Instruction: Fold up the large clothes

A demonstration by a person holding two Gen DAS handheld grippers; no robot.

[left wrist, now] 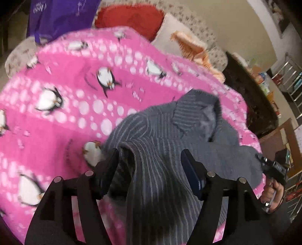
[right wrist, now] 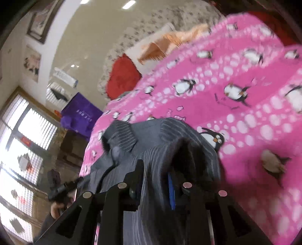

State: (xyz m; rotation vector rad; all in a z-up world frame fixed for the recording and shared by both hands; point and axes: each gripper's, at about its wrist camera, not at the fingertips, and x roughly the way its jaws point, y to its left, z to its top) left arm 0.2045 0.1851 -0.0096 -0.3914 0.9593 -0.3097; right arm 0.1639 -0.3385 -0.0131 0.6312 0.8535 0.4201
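A grey striped collared shirt [left wrist: 162, 132] lies partly on a pink penguin-print blanket [left wrist: 66, 105]. In the left wrist view my left gripper [left wrist: 151, 160] stands with its jaws apart and a fold of the shirt hangs between them; I cannot tell whether the fold is pinched. The right gripper [left wrist: 271, 165] shows at the right edge, in a hand. In the right wrist view my right gripper [right wrist: 156, 169] is shut on a bunched ridge of the shirt [right wrist: 151, 143], lifted over the blanket [right wrist: 236, 105]. The left gripper [right wrist: 62, 188] shows low at the left.
A red heart cushion [left wrist: 130, 18], a purple bag [left wrist: 60, 17] and an orange fringed cloth [left wrist: 190, 47] lie at the blanket's far end. A dark cabinet [left wrist: 251, 98] and metal shelves [left wrist: 290, 79] stand to the right. Windows [right wrist: 24, 143] are at left in the right wrist view.
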